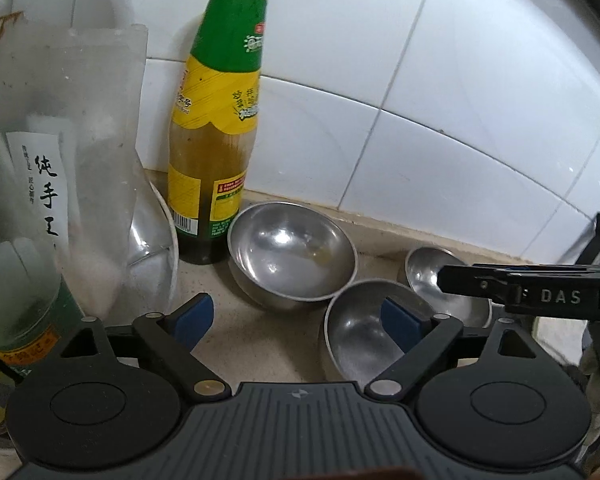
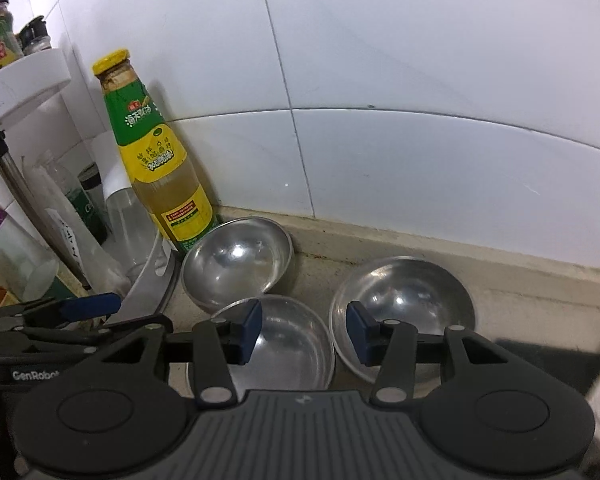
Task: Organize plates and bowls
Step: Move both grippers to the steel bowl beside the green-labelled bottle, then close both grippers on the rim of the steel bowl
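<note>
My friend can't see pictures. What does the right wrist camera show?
Three shiny metal bowls sit empty on a pale kitchen counter by a white tiled wall. The right gripper, jaws apart and empty, hovers above the nearest bowl. A tall sauce bottle with a yellow cap stands at the left.

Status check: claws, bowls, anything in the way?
Left claw open, empty. Right claw part open, empty, above near bowl. Three steel bowls upright, unstacked. Sauce bottle beside back bowl.

Three bowls [image 2: 236, 260] – bare silver steel. Sauce bottle [image 2: 160, 168] – green and yellow label, yellow cap. Wall tiles [image 2: 420, 80] white, desk [image 2: 520, 300] beige, gripper pads [image 2: 252, 332] blue.
</note>
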Action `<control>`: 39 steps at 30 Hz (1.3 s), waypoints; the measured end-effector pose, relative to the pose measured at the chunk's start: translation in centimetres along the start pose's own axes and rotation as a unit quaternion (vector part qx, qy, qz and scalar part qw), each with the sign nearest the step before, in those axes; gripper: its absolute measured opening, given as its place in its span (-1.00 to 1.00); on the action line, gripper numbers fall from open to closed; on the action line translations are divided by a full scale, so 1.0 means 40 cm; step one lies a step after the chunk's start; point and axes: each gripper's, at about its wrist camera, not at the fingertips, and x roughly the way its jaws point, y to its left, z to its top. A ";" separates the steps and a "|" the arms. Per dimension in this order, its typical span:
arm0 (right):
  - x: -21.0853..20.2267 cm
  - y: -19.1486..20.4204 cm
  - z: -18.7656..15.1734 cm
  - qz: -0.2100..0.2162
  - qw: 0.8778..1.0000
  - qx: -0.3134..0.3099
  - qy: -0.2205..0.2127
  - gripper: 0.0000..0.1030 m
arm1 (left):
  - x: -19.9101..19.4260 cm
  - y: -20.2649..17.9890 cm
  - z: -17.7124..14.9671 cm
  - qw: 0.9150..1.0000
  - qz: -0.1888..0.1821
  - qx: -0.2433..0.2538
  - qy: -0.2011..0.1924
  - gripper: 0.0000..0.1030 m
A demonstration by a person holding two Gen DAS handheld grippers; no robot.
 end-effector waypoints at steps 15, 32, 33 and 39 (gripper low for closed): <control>0.175 -0.020 0.136 0.053 0.997 0.001 0.053 -0.12 | 0.104 -0.014 0.062 0.998 0.011 -0.058 0.016 0.84; 0.326 -0.031 0.162 0.089 0.989 0.012 0.113 -0.17 | 0.213 0.000 0.075 0.994 0.035 -0.090 0.049 0.69; 0.331 -0.033 0.162 0.091 0.989 0.013 0.117 -0.26 | 0.217 0.005 0.074 0.994 0.039 -0.090 0.050 0.63; 0.351 -0.033 0.156 0.098 0.987 0.018 0.129 -0.30 | 0.238 0.008 0.075 0.994 0.056 -0.079 0.045 0.50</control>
